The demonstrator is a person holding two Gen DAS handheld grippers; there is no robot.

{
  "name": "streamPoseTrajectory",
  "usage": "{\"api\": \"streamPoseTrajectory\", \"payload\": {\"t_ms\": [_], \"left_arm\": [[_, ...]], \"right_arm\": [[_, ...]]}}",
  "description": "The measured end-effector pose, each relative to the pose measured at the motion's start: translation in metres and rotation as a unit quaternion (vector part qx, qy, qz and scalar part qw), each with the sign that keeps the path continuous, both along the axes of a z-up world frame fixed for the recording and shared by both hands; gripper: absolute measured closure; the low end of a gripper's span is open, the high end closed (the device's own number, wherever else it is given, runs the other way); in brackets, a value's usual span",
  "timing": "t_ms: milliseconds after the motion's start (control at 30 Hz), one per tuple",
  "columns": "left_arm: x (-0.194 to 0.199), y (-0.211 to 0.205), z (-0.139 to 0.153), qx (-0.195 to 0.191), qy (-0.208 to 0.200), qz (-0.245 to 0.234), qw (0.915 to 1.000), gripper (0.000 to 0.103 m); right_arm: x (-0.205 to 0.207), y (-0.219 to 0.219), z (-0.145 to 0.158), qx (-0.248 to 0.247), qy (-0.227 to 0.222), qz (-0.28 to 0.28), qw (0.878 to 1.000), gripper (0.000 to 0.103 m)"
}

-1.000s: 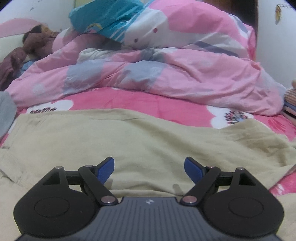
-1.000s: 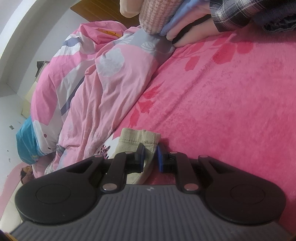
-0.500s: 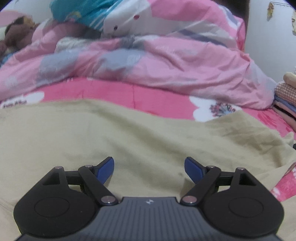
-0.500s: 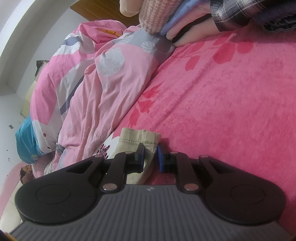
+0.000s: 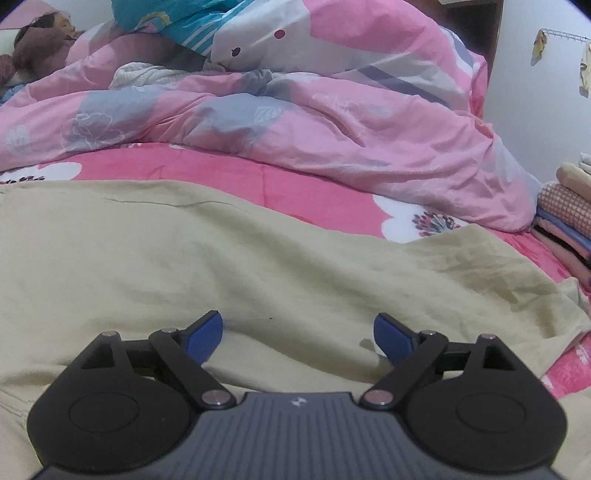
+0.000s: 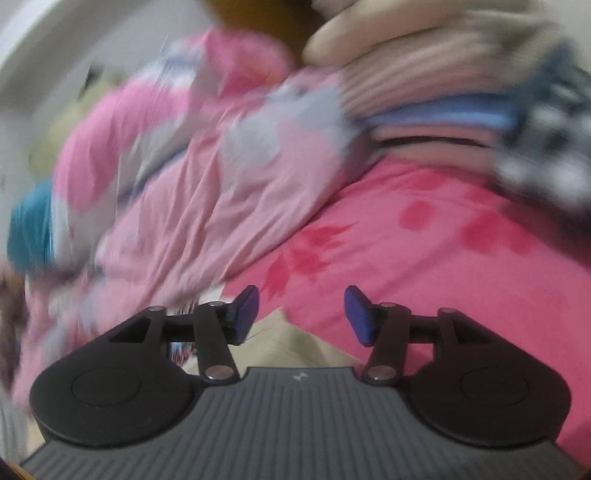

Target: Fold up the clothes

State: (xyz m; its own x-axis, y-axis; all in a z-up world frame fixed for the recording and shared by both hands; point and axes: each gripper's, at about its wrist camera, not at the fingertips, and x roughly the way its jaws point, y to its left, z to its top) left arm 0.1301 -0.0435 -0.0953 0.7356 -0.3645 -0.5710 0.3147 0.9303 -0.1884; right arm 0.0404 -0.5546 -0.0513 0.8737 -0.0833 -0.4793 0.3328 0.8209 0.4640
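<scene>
Left wrist view. Far left, a brown plush toy [image 5: 35, 35] at the bed's head. A pink quilt [image 5: 295, 122] is heaped across the back, with a teal cloth [image 5: 166, 18] on top of it. Below the quilt, a strip of pink blanket [image 5: 229, 173] with white flowers. A beige garment [image 5: 221, 258] lies spread flat over the blanket and fills the middle of the view; its right edge tapers off toward the lower right. The left gripper [image 5: 297, 332] hangs just over the garment, jaws wide and opening a little more, blue pads clear of the cloth, nothing between them. Far right, a stack of folded clothes [image 5: 565, 218] sits at the bed's edge beside the quilt.

Right wrist view, blurred. The quilt [image 6: 192, 177] runs down the left side. A corner of the garment [image 6: 291, 343] shows low in the frame, under the right gripper [image 6: 301, 314]. Its jaws stand about half apart and are opening; the pads touch nothing, and the corner lies below them, not pinched. Pink blanket [image 6: 443, 258] fills the right. The stack of folded clothes [image 6: 443, 92] sits upper right.
</scene>
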Motion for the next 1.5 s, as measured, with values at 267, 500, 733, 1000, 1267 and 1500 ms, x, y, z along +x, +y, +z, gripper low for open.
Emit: {"api": "streamPoseTrajectory", "payload": {"t_ms": [267, 500, 733, 1000, 1267, 1500], "left_arm": [[-0.001, 0.0, -0.001, -0.004, -0.001, -0.001, 1.0, 0.013], [0.0, 0.003, -0.001, -0.012, -0.001, -0.002, 0.9999, 0.012], [0.0, 0.005, -0.001, -0.021, 0.0, -0.002, 0.9998, 0.012], [0.0, 0.006, -0.002, -0.025, 0.0, -0.003, 0.9997, 0.012], [-0.001, 0.006, -0.001, -0.025, 0.0, -0.003, 0.9997, 0.012], [0.0, 0.005, 0.0, -0.024, 0.001, -0.004, 0.9997, 0.012]], "right_arm": [[0.101, 0.013, -0.011, -0.054, 0.158, 0.135, 0.977, 0.053], [0.096, 0.044, -0.018, -0.132, 0.167, 0.155, 0.965, 0.091], [0.056, 0.027, 0.031, -0.171, 0.044, 0.038, 0.984, 0.092], [0.059, 0.005, 0.024, -0.171, 0.049, 0.003, 0.984, 0.092], [0.08, -0.002, -0.008, -0.18, 0.085, -0.008, 0.98, 0.096], [0.063, -0.033, -0.011, -0.132, 0.086, -0.065, 0.985, 0.092]]}}
